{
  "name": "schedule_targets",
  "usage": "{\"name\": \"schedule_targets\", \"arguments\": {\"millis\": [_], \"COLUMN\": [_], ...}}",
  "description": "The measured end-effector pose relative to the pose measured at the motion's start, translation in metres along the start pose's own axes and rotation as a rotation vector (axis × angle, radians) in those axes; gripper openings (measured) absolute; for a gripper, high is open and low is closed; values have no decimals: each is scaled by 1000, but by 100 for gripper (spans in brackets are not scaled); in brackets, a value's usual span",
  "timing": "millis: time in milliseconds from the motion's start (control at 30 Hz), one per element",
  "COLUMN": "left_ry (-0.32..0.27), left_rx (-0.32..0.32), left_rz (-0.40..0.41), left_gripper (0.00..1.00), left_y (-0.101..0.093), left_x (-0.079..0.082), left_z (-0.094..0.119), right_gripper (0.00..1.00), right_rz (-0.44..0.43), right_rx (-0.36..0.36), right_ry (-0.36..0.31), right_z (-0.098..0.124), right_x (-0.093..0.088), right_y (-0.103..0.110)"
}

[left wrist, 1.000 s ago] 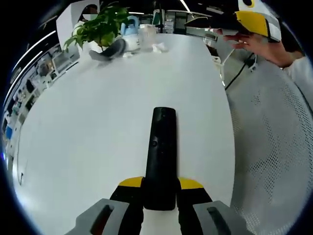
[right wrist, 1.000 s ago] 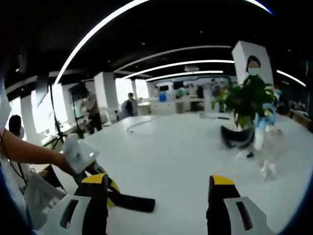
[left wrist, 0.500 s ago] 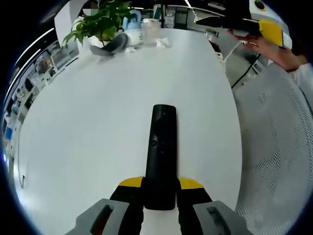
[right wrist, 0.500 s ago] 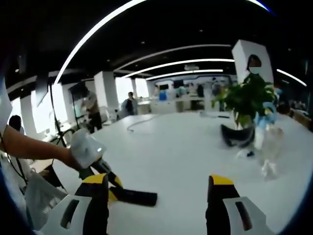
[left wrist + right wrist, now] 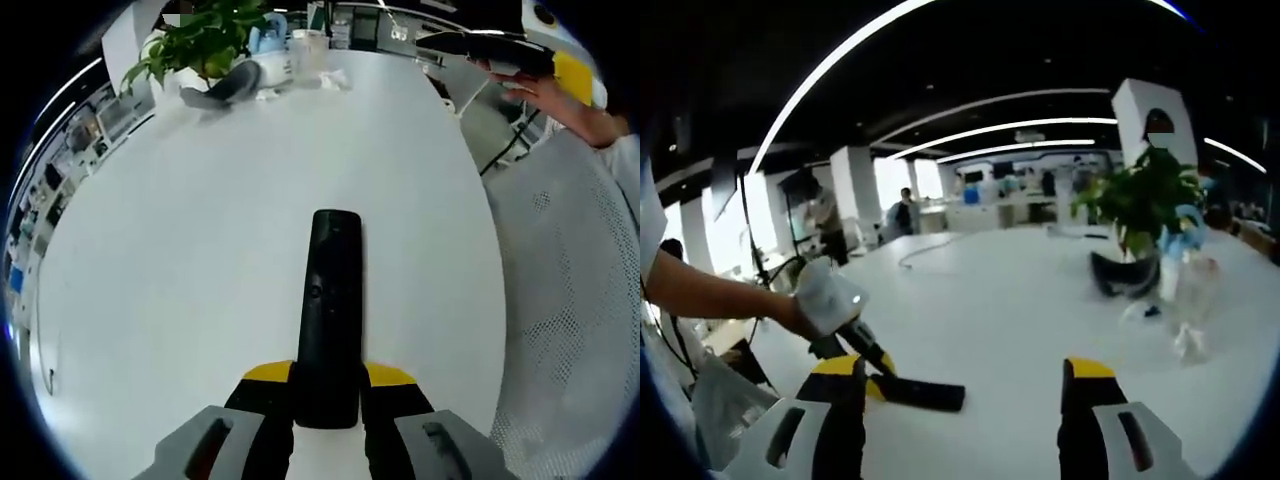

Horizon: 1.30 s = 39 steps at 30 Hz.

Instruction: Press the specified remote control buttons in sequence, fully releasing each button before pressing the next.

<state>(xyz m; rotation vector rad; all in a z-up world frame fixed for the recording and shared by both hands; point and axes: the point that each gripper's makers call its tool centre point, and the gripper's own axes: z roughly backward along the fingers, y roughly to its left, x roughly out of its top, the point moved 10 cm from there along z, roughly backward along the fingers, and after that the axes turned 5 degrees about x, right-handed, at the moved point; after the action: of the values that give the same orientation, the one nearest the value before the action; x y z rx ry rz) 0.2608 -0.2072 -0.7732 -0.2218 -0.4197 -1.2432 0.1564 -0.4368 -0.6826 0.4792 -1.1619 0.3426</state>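
White and broad, the table (image 5: 200,230) takes up most of an open office with long ceiling light strips and a few people standing far off by the windows. At its far end a potted plant (image 5: 205,40) stands beside a dark curved object (image 5: 225,88) and some pale containers (image 5: 300,55), too small to name.

Nearer, the left hand-held gripper (image 5: 328,390) is clamped on the lower end of the black remote control (image 5: 330,300), its yellow-tipped jaws pressed against both sides. The remote points straight away from it, over the table (whether it touches the surface, I cannot tell). In the right gripper view the same remote (image 5: 915,393) pokes out low over the table from the left gripper (image 5: 855,345), with a person's bare forearm behind it.

The right hand-held gripper (image 5: 962,400) has its jaws well apart, nothing between them, and looks out across the table toward the plant (image 5: 1145,200). From the left gripper view it appears high at the right edge (image 5: 500,50), held in a person's hand (image 5: 560,100), well apart from the remote and out past the table's rim, above a pale mesh surface (image 5: 570,300).
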Motion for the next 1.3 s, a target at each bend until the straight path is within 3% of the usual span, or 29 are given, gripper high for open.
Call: {"name": "schedule_targets", "arguments": {"millis": [567,1300], "left_ry": [5,99], "left_rx": [-2,11], "left_rz": [6,45], "left_gripper": [24,24], "left_y": [19,40], "left_x": [3,17], "left_z": [-3,-9], "right_gripper": [77,75], "right_rz": [-7,-7], "right_rx": [4,5], "right_ry": [8,30], "right_z": [0,-1], "right_x": [0,-3], "right_y": [0,0]}}
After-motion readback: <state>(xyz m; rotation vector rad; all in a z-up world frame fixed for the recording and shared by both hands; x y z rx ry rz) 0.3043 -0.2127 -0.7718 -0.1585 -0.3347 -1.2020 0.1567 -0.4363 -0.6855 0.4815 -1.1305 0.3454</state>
